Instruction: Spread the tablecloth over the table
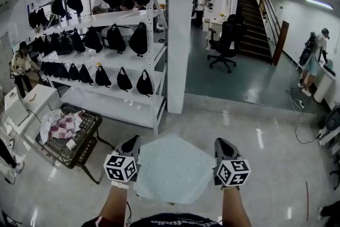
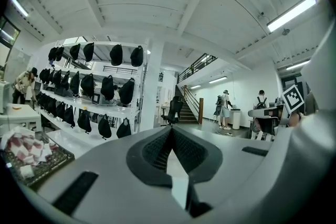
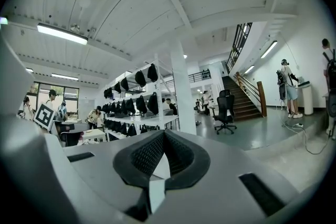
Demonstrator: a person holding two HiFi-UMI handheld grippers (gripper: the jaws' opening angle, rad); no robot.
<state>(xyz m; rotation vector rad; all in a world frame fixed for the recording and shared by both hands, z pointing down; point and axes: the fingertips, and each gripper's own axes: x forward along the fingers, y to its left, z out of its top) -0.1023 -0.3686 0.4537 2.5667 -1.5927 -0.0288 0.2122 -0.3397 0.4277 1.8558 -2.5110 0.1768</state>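
The tablecloth (image 1: 172, 167), pale and whitish, hangs stretched between my two grippers in the head view, low in front of me. My left gripper (image 1: 133, 143) is shut on its left corner and my right gripper (image 1: 222, 145) on its right corner. In the left gripper view a white fold of cloth (image 2: 177, 176) runs between the closed dark pads (image 2: 152, 152). The right gripper view shows the same: a strip of cloth (image 3: 159, 170) pinched between the pads (image 3: 139, 157). Both grippers point level. No table for the cloth is in view.
A white shelf rack (image 1: 114, 34) full of black bags stands ahead left, beside a white pillar (image 1: 180, 34). A black wire cart (image 1: 71, 138) holding checked cloth stands at my left. An office chair (image 1: 226, 42), stairs (image 1: 252, 18) and several people are farther off.
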